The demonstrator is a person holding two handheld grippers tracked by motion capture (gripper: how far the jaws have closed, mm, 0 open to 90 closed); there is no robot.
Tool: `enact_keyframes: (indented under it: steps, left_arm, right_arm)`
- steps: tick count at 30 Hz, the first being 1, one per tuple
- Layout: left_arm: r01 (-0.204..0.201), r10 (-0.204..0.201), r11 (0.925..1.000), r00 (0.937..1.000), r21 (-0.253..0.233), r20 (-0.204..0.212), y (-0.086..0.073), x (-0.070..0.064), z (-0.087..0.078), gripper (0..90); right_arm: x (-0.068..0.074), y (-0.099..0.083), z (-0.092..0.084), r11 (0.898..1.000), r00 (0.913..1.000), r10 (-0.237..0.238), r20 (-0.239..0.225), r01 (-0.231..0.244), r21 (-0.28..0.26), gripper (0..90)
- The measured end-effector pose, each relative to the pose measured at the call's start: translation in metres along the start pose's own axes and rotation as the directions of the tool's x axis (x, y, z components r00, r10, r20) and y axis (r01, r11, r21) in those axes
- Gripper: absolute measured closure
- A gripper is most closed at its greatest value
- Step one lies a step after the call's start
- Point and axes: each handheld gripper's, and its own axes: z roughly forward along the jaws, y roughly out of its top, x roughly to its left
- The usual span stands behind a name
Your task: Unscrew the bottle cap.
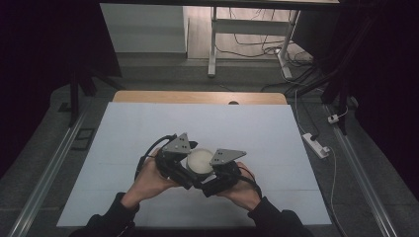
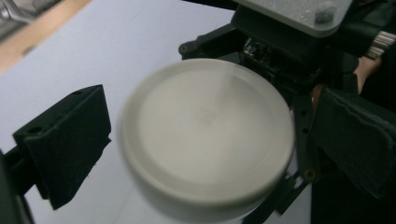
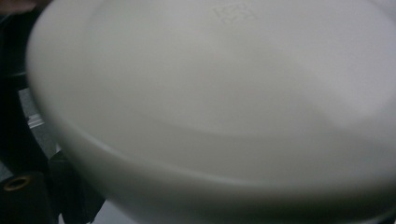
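Overhead, both grippers (image 1: pixel 193 160) flank a white lid (image 1: pixel 200 159) on the pale table (image 1: pixel 276 133), left gaping, right's grip unclear.

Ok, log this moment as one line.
object: white round lidded container | left tool: open around it | right tool: against it, grip unclear | surface: white table

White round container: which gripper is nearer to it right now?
Right. The right gripper sits hard against the white round container, which looms huge in its own view, though contact is unclear. The left gripper straddles it with jaws open, a gap showing beside its left jaw.
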Motion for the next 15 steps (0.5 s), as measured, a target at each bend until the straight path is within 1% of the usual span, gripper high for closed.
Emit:
enact_keyframes:
  steps: [1,2,3,4,5,6,8,9,12,15]
  left_arm:
    - [-0.016,0.016,0.9999,0.9993,-0.005,0.033,-0.001,0.002,-0.003,0.0]
    - [-0.032,0.032,0.9995,0.9980,-0.008,0.054,-0.002,0.003,-0.006,0.0]
    - [-0.057,0.058,0.9983,0.9953,-0.009,0.077,-0.003,0.004,-0.008,0.3]
    - [-0.089,0.088,0.9961,0.9909,-0.002,0.101,-0.004,0.005,-0.010,0.7]
    - [-0.112,0.111,0.9937,0.9875,0.004,0.112,-0.005,0.006,-0.010,0.6]
    - [-0.126,0.124,0.9920,0.9836,0.006,0.130,-0.006,0.006,-0.010,0.7]
    - [-0.158,0.155,0.9875,0.9732,0.004,0.170,-0.009,0.007,-0.010,0.6]
    - [-0.158,0.155,0.9874,0.9686,-0.001,0.194,-0.011,0.009,-0.009,0.7]
    - [-0.156,0.155,0.9877,0.9597,-0.015,0.234,-0.014,0.012,-0.006,1.2]
    - [-0.170,0.166,0.9854,0.9572,-0.003,0.237,-0.015,0.011,-0.002,2.6]
  right_arm:
    - [0.001,0.000,0.000,1.000,0.9999,-0.005,-0.010,0.004,-0.002,6.4]
    - [0.001,0.000,-0.001,1.000,0.9998,-0.010,-0.019,0.010,-0.005,6.4]
    - [0.002,0.000,-0.001,1.000,0.9995,-0.017,-0.027,0.017,-0.009,6.4]
    - [0.003,0.001,-0.001,1.000,0.9990,-0.027,-0.037,0.026,-0.013,6.4]
    - [0.004,0.001,-0.002,0.999,0.9983,-0.034,-0.048,0.033,-0.018,6.4]
    - [0.005,0.002,-0.002,0.999,0.9975,-0.040,-0.058,0.039,-0.022,6.4]
    - [0.007,0.002,-0.002,0.998,0.9952,-0.060,-0.078,0.058,-0.027,6.4]
    - [0.009,0.002,-0.002,0.997,0.9936,-0.070,-0.089,0.068,-0.029,6.4]
    - [0.013,0.003,-0.001,0.996,0.9886,-0.091,-0.120,0.088,-0.029,6.4]
    - [0.015,0.003,0.000,0.994,0.9844,-0.109,-0.138,0.106,-0.026,6.4]
